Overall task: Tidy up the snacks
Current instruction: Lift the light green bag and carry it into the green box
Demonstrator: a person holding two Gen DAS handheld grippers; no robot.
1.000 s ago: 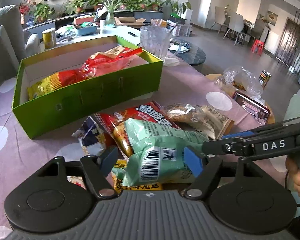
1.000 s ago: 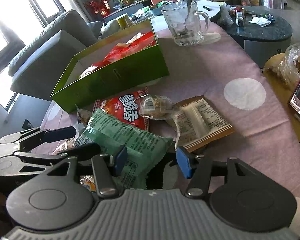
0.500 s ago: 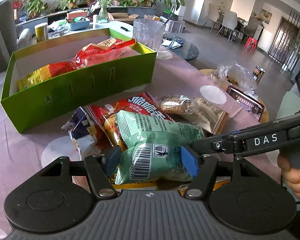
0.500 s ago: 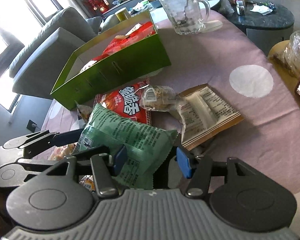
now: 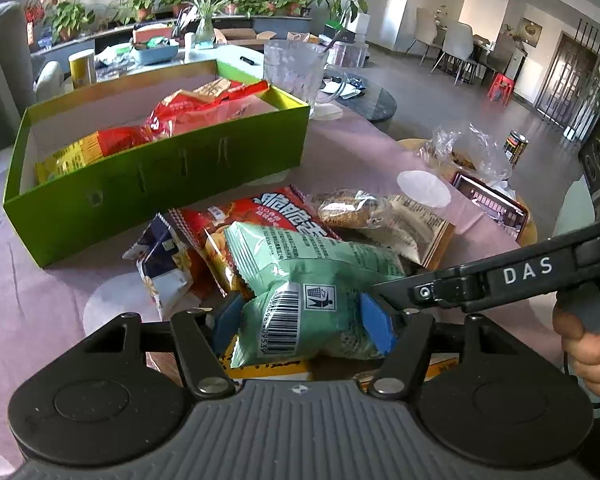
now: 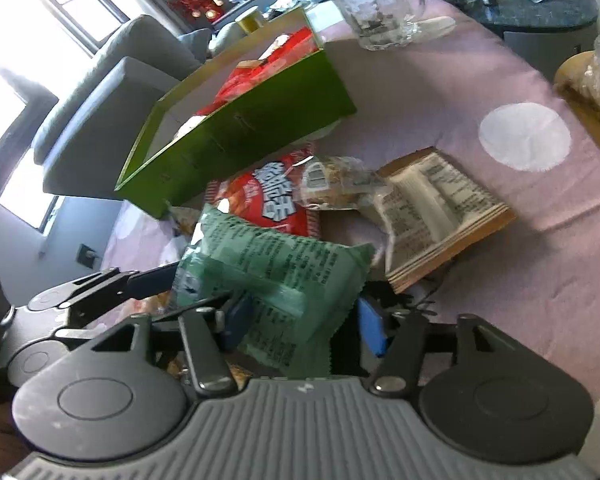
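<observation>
Both jaws of the left gripper (image 5: 302, 320) press their blue pads against the two sides of the mint-green snack bag (image 5: 312, 280), clamping its barcode end, which bulges between them. Held low and level over the pink tablecloth (image 5: 40, 304), that gripper points toward the green box (image 5: 160, 184), which sits beyond the snack pile with red and yellow packets inside it. From the right, the right gripper (image 6: 300, 324) reaches in nearly crosswise; its arm marked DAS shows in the left wrist view, with the person's right hand (image 5: 588, 348) wrapped on the handle. Its jaws stand wide apart around the bag's crimped far end, the left pad touching or almost touching the wrapper and the right pad clear of it, so it grips nothing. Under the green bag lies a red snack packet (image 5: 276, 212), with a blue-and-white packet (image 5: 164, 268) to its left and a clear-wrapped cookie (image 5: 348, 208) beside a brown printed packet (image 6: 440, 212) to its right. A glass mug (image 6: 376, 0) stands behind the box.
</observation>
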